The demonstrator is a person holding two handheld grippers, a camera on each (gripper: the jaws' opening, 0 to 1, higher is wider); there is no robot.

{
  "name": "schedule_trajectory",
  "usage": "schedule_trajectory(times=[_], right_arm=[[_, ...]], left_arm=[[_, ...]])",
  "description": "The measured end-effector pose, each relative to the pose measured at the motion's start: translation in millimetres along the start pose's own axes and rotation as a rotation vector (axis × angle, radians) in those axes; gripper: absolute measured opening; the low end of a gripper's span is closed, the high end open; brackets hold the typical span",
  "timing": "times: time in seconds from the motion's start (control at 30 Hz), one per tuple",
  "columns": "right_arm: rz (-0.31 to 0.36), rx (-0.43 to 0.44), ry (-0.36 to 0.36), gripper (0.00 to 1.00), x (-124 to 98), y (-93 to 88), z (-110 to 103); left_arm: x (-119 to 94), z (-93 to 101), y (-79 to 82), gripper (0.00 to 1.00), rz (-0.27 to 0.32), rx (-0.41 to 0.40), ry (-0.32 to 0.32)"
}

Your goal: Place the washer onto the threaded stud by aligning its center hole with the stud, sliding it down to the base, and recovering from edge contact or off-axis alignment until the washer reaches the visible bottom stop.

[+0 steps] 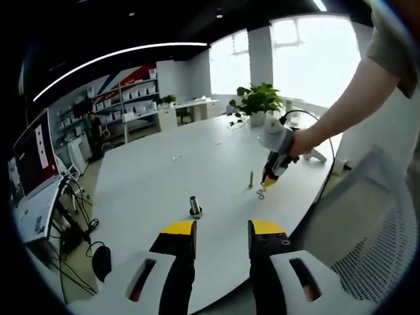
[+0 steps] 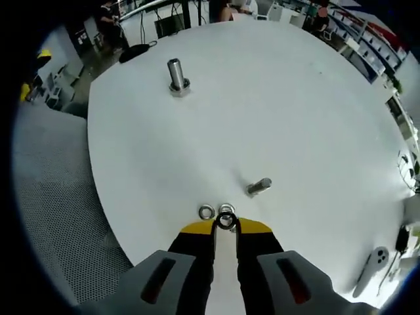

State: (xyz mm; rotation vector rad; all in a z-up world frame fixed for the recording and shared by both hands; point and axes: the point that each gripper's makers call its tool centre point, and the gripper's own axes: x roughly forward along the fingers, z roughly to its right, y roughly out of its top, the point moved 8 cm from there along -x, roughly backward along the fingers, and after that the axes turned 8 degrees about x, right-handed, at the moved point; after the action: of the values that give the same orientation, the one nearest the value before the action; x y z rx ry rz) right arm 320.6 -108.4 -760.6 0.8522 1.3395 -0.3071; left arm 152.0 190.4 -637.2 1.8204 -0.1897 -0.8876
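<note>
While the right gripper [image 2: 226, 224] stands low over the white table [image 2: 295, 111], its yellow-tipped fingers [image 2: 197, 230] are drawn narrow, and a dark washer [image 2: 227, 220] sits right at the tips; the ring faces the camera with its hole open to view, so its axis runs roughly along the fingers. Whether the pads truly pinch it or merely touch it cannot be told with certainty, though it appears held. Two more washers [image 2: 216, 211] lie flat on the table just ahead of the fingertips, side by side and near touching.

Beyond and slightly right of the fingertips stands a small threaded stud [image 2: 259, 187]; its long axis looks tilted in the right gripper view, but in the left gripper view the same stud [image 1: 251, 178] stands upright, just beside the right gripper [image 1: 270, 182]. A larger bolt [image 2: 176, 77] stands upright on its hex base, well apart, far ahead and to the left.

Open table surrounds the stud on all sides. The table edge curves close behind the right gripper's fingers, with a mesh chair [image 2: 59, 197] below it.

The left gripper [image 1: 222, 230] hovers at the near table edge, its fingers set wide and holding nothing, with the larger bolt [image 1: 195, 206] just ahead of its left finger.
</note>
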Motion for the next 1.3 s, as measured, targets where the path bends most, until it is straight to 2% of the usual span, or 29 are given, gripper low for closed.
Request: schedule_trajectory(times=[0.13, 0.57, 0.7, 1.0, 1.3], right_arm=[[0.002, 0.004, -0.014, 0.13, -1.8, 2.0, 5.8], [0.091, -0.009, -0.081, 0.13, -21.6, 19.2, 21.2], [0.108, -0.012, -0.077, 0.13, -23.5, 26.1, 21.7], [0.072, -0.063, -0.067, 0.13, -13.1, 32.9, 14.5], [0.056, -0.053, -0.071, 0.13, -10.1, 35.0, 18.6]], left_arm=[[0.4, 0.3, -0.5, 0.29, -0.004, 0.003, -0.001], [0.2, -0.5, -0.6, 0.29, -0.003, 0.004, 0.001], [0.4, 0.0, -1.2, 0.29, -0.007, 0.003, -0.002], [1.0, 0.0, -1.5, 0.29, -0.009, 0.003, -0.004], [1.2, 1.0, -1.5, 0.29, -0.008, 0.007, -0.013]])
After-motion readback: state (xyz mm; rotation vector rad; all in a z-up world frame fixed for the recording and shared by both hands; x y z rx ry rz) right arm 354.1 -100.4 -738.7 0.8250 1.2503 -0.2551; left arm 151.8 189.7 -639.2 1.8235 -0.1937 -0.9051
